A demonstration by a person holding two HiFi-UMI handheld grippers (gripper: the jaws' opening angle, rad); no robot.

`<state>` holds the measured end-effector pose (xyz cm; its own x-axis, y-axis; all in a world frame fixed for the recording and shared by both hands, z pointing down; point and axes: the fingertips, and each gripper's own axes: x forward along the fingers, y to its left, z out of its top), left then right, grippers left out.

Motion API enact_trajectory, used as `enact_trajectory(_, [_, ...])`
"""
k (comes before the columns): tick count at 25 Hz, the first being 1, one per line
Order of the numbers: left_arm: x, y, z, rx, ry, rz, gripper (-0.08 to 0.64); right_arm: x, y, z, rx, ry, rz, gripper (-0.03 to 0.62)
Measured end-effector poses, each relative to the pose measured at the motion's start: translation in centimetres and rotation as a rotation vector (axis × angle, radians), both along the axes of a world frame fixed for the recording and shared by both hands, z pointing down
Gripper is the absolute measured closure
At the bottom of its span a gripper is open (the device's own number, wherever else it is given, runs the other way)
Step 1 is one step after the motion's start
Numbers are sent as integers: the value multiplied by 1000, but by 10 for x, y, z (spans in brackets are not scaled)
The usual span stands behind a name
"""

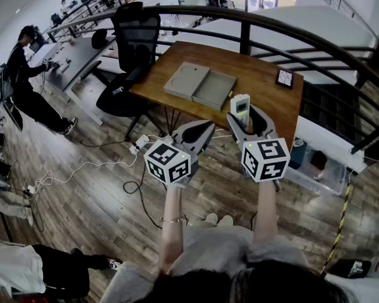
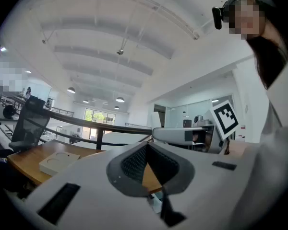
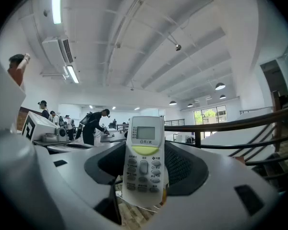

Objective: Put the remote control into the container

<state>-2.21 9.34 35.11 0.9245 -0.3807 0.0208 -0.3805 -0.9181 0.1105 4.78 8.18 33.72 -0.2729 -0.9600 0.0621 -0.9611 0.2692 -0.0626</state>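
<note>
- The right claw (image 1: 245,120) pinches one white remote control (image 3: 145,152) between its two jaws. The remote stands upright, with screen and buttons facing the claw's camera.
- In the head view, the remote control is in the air over the near edge of the wooden desk (image 1: 259,68). It is to the right of the container (image 1: 200,85) and apart from it.
- The left claw (image 1: 205,129) is pressed together at the tips and has nothing inside. It is just beside the right claw, in front of the desk.
- There is one grey container, lying open in two flat parts that touch side by side. The left part has a round recess.
- One small dark square thing (image 1: 284,77) lies on the far right corner of the desk, well apart from the container. It is too small to tell what it is.
- One black office chair (image 1: 136,36) stands at the left end of the desk, near the container.
- A black curved railing (image 1: 240,17) runs behind the desk.
- On the floor there are white cables (image 1: 95,166) at the left and one clear plastic box (image 1: 319,172) at the right.
</note>
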Motion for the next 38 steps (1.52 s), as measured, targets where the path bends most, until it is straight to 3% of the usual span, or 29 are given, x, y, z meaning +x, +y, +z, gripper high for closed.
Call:
enact_trajectory(22, [25,15,12,-21,-9,-65,557,23,7,16,-29,2,-72,345])
enact_trajectory(38, [20,-52,14,-18,-21,-42,557,27,-57,19,-38,-3,-51,345])
